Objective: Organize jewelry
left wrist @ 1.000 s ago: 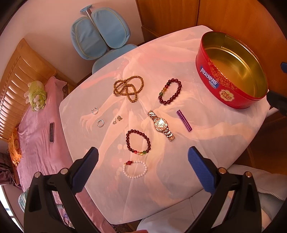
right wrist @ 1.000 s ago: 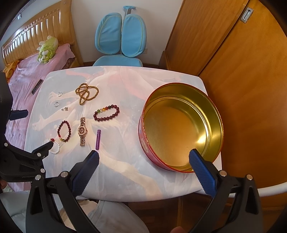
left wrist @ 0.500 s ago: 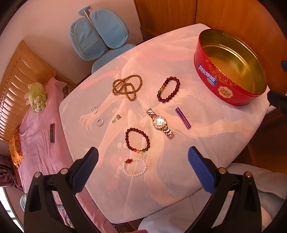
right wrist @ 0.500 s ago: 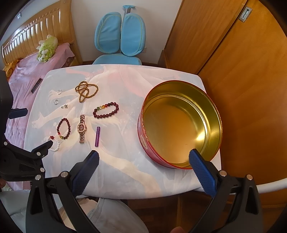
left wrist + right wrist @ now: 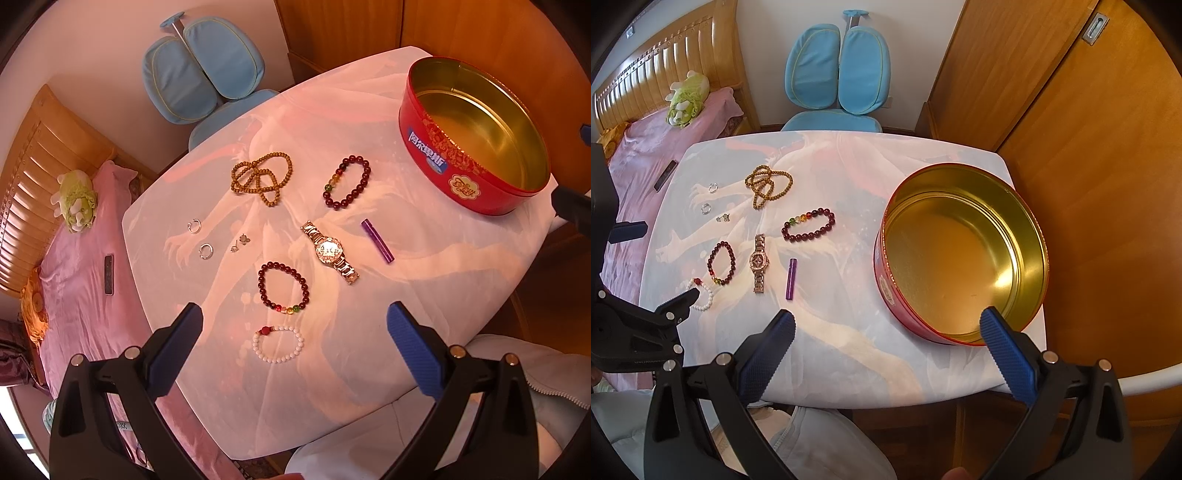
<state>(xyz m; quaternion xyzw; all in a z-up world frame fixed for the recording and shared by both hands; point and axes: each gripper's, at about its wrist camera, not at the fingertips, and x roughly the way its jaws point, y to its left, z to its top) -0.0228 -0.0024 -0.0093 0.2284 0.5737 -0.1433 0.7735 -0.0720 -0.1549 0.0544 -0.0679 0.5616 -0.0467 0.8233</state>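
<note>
Both the left gripper and the right gripper hover with fingers released, grasping nothing. The jewelry lies spread on the worktop: the white bead bracelet sits at 12 o'clock from the left gripper, the watch beyond at 1 o'clock. The round red tin stands empty at 1 o'clock from the right gripper.

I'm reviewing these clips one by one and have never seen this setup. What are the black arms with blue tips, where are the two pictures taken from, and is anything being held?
No robot here: a person holds a hand-operated claw in each hand, with a fisheye camera looking along its fingers. One picture is from the left claw, the other from the right claw. Both are open and hold nothing. On the cloth-covered table lie a wooden bead necklace, two dark red bead bracelets, a white bead bracelet, a wristwatch, a purple tube, small silver rings and an empty red tin.
</note>
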